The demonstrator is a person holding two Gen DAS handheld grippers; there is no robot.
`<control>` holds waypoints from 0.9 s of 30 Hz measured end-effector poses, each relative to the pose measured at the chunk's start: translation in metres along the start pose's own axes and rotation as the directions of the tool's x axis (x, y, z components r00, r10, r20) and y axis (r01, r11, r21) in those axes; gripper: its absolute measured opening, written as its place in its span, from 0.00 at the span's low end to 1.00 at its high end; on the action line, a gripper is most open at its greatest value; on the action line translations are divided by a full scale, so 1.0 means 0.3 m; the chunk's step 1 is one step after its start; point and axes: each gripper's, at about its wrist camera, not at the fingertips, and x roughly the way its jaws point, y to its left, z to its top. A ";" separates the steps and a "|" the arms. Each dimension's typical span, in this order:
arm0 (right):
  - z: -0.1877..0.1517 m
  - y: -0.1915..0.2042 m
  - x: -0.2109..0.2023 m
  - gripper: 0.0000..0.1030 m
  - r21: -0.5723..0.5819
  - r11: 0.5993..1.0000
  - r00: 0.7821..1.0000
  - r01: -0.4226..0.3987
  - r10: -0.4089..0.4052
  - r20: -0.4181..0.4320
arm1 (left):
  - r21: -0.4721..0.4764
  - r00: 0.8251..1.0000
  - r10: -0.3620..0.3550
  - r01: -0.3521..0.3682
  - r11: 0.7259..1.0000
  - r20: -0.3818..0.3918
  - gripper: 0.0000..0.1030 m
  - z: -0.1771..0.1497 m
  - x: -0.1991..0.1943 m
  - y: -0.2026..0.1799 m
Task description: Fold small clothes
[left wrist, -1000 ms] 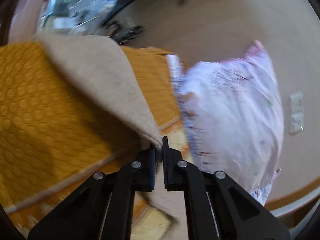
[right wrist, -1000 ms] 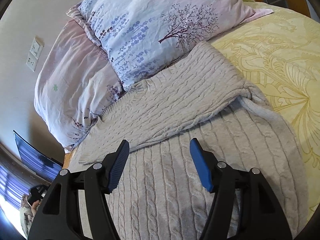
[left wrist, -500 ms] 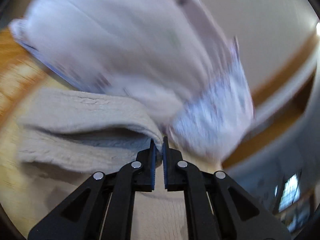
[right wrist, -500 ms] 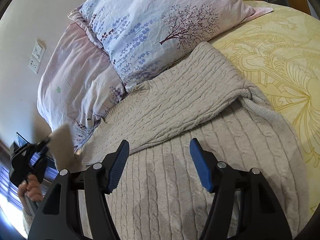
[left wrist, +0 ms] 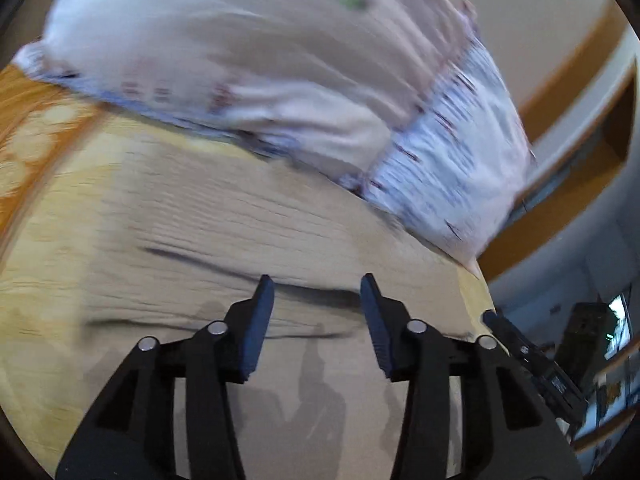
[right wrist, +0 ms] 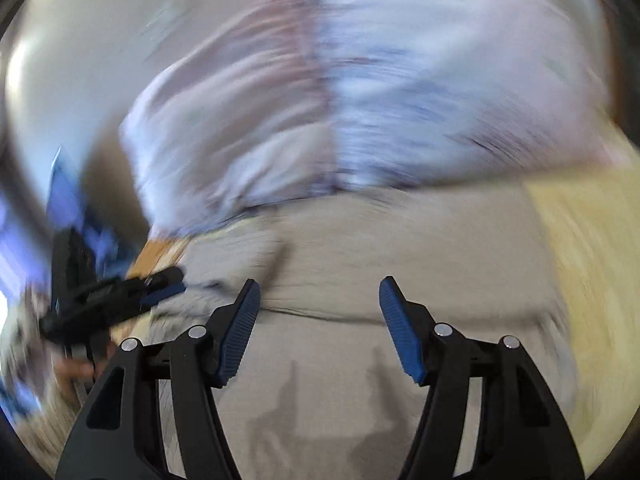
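My left gripper (left wrist: 316, 292), shut on the sweater's (left wrist: 240, 240) sleeve a second ago, now gapes empty over the knit at mid-frame, right gripper (right wrist: 320, 296) wide and empty too: sleeve fold laid.

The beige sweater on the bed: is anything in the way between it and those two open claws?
Nothing visible. The sweater lies directly beneath the open left gripper and right gripper; the pillows sit beyond it.
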 end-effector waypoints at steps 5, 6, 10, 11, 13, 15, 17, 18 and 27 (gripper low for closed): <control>0.051 0.298 0.220 0.47 -0.323 0.942 0.995 -0.086 0.065 -0.076 | -0.098 0.996 0.086 -0.089 0.991 -0.028 0.27 -0.012 -0.014 0.155; 0.053 0.332 0.257 0.46 -0.355 0.930 0.994 -0.096 0.068 -0.089 | -0.100 0.994 0.104 -0.106 0.989 -0.030 0.27 -0.011 -0.012 0.171; 0.039 0.447 0.427 0.40 -0.451 0.882 0.984 -0.139 0.070 -0.167 | -0.099 0.989 0.143 -0.146 0.984 -0.034 0.18 -0.022 0.000 0.208; 0.035 0.460 0.452 0.40 -0.466 0.874 0.982 -0.139 0.062 -0.178 | -0.094 0.989 0.143 -0.146 0.985 -0.035 0.17 -0.025 -0.005 0.211; 0.013 0.488 0.507 0.40 -0.499 0.857 0.979 -0.132 0.032 -0.204 | -0.090 0.989 0.140 -0.143 0.986 -0.035 0.17 -0.030 -0.013 0.221; -0.011 0.500 0.555 0.40 -0.519 0.846 0.973 -0.122 -0.003 -0.232 | -0.083 0.989 0.142 -0.144 0.986 -0.036 0.17 -0.032 -0.015 0.222; -0.027 0.489 0.582 0.39 -0.531 0.842 0.971 -0.091 -0.043 -0.235 | -0.079 0.989 0.140 -0.143 0.987 -0.037 0.17 -0.031 -0.011 0.222; -0.036 0.484 0.590 0.34 -0.537 0.841 0.972 -0.072 -0.063 -0.228 | -0.080 0.990 0.138 -0.140 0.987 -0.037 0.17 -0.031 -0.011 0.224; 0.074 0.254 0.387 0.06 -0.169 0.985 0.998 -0.038 0.029 -0.057 | -0.092 0.992 0.121 -0.124 0.988 -0.040 0.17 -0.029 -0.010 0.233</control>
